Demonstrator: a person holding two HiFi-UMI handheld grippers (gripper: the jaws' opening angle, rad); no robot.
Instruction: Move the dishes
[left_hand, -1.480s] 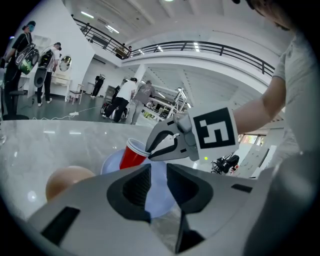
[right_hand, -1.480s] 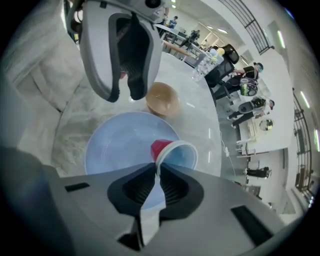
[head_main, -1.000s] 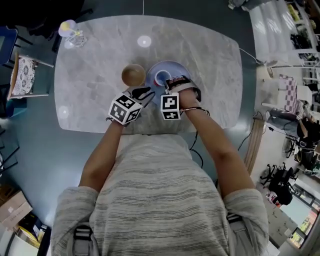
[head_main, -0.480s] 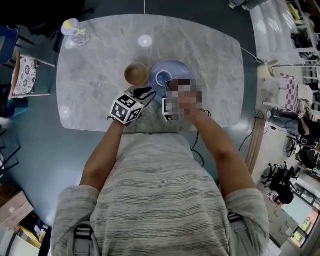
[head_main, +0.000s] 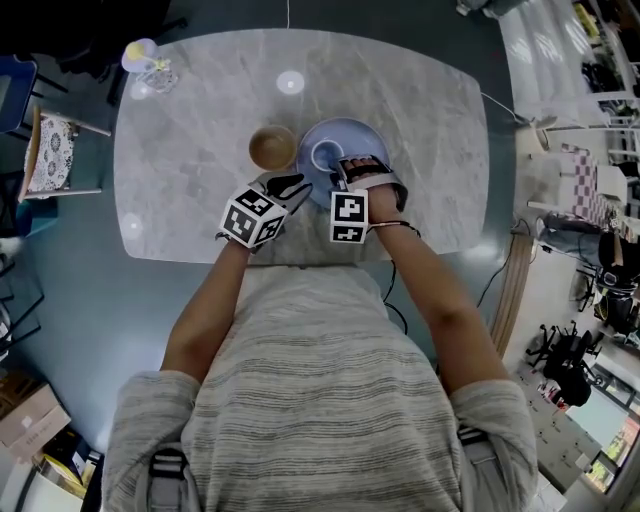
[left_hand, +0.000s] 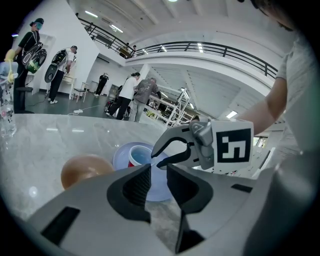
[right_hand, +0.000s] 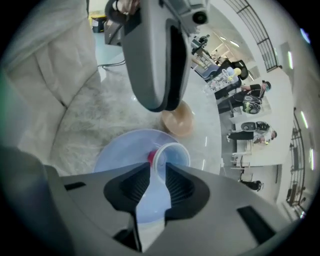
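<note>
- Head view: from high overhead, steeply down on the whole surface (head_main: 420, 120); far off, with plate (head_main: 358, 135), cup (head_main: 325, 155) and bowl (head_main: 271, 147) small at upper centre.
- Left gripper view: low and close, along the left tongs (left_hand: 159, 170) at the frame's bottom, nearly level across the surface, toward the right tongs (left_hand: 156, 157) at centre.
- Right gripper view: close, rolled sideways, down along the right tongs onto the surface; left tongs at the top.
- Shared by all three: plate, cup, bowl.

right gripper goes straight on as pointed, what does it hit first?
The cup on the blue plate: its near rim sits right at the right gripper's fingers, possibly touching; depth unclear.
</note>
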